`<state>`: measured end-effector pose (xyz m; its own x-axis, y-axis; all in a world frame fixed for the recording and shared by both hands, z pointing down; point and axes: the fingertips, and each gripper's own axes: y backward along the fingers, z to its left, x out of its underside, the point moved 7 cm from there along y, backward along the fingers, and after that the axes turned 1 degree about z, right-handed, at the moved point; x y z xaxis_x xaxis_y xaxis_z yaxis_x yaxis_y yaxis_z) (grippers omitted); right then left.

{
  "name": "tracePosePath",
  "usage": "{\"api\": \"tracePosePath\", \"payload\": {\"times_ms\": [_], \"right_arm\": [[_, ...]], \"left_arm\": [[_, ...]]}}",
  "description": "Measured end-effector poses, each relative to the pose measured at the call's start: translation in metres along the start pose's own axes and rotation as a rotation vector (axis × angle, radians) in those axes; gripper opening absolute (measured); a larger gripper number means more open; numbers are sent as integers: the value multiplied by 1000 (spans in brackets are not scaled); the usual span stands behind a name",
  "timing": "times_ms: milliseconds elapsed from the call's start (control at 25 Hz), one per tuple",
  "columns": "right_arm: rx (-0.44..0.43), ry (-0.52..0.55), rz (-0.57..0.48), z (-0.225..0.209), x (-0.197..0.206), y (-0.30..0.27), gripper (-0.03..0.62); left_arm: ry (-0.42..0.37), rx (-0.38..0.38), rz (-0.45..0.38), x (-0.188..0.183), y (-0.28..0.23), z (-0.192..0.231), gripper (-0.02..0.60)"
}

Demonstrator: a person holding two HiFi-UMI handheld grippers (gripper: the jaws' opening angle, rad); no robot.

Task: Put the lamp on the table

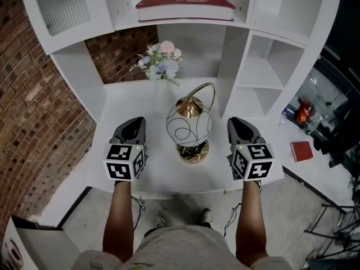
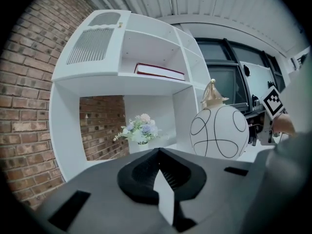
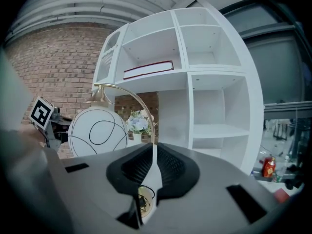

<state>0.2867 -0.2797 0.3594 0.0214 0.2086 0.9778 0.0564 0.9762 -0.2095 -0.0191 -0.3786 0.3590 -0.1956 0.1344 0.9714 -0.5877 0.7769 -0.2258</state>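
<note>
The lamp [image 1: 189, 125] stands upright on the white table [image 1: 135, 97], with a white globe shade marked by black curved lines, a gold cap, a gold arched arm and a round gold base. My left gripper [image 1: 134, 124] hovers just left of it, jaws shut with nothing between them. My right gripper [image 1: 239, 125] is just right of the lamp, jaws shut and holding nothing. In the left gripper view the lamp [image 2: 219, 130] is off to the right of the left gripper [image 2: 158, 167]. In the right gripper view the lamp [image 3: 92, 133] is to the left of the right gripper [image 3: 152, 165].
A small vase of pale flowers [image 1: 160, 63] stands at the back of the table. White shelving rises around it, with a red book [image 1: 185, 3] on an upper shelf. Brick wall on the left. A red notebook [image 1: 302, 151] and clutter lie at the right.
</note>
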Motion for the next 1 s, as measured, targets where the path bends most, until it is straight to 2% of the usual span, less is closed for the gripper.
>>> {"api": "tracePosePath", "payload": {"times_ms": [400,1000], "right_arm": [[-5,-4,-1,2,-1,-1,3],[-6,-12,-7,1,-1,-2,3]], "left_arm": [[7,35,27,6,-2,-6,-2],[7,41,42,9,-5,-9,-3]]}}
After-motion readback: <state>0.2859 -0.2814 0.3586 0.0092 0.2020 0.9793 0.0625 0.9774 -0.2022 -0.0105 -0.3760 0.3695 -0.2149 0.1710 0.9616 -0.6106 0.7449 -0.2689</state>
